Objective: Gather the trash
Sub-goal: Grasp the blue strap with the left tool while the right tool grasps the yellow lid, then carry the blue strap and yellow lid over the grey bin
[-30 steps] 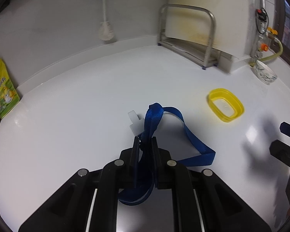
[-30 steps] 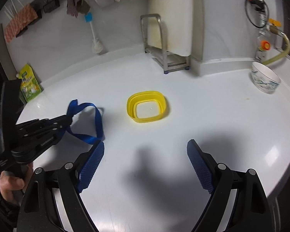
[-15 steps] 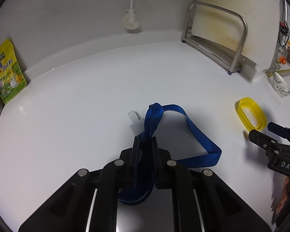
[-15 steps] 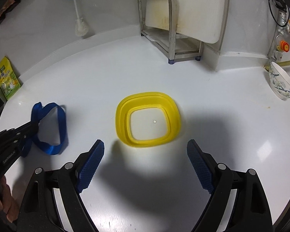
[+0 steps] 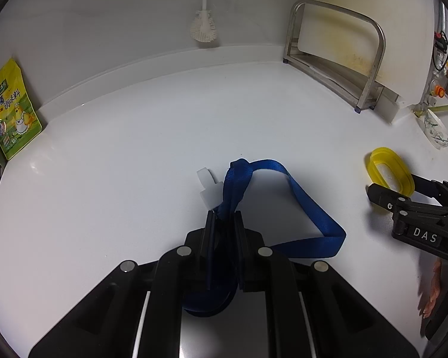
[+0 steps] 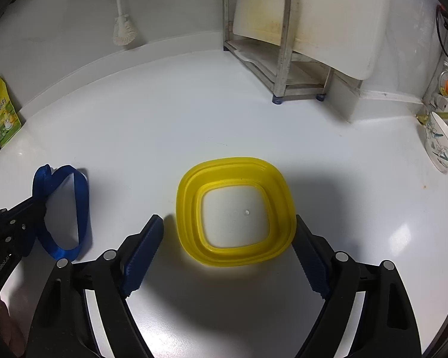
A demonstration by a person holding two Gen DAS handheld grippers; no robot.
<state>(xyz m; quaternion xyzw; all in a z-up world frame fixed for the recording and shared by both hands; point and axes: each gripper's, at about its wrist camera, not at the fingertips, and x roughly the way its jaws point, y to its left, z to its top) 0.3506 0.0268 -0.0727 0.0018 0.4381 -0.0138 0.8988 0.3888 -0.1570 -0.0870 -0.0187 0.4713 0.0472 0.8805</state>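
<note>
My left gripper point(image 5: 224, 217) is shut on a blue webbing strap point(image 5: 307, 205) that carries a white plastic tag point(image 5: 209, 188). The strap's loop hangs forward onto the white counter point(image 5: 164, 125). In the right wrist view the same strap point(image 6: 82, 205) and left gripper point(image 6: 35, 205) sit at the left. A shallow yellow square tub point(image 6: 280, 185) rests on the counter between the blue pads of my right gripper point(image 6: 227, 223). Its jaws are closing: the right pad is at the rim, the left pad stands a little off it. From the left wrist the tub point(image 5: 400, 167) appears at the right.
A green-yellow snack packet point(image 5: 10, 113) leans at the back left. A white brush point(image 5: 204, 26) hangs on the wall. A steel rack point(image 6: 283, 59) holding a white board stands at the back right, with a patterned bowl point(image 6: 442, 146) and a gas valve beside it.
My right gripper moved forward and down until its fingers came to either side of the yellow tub, and its jaws narrowed slightly. The left gripper turned a little earlier, still holding the strap.
</note>
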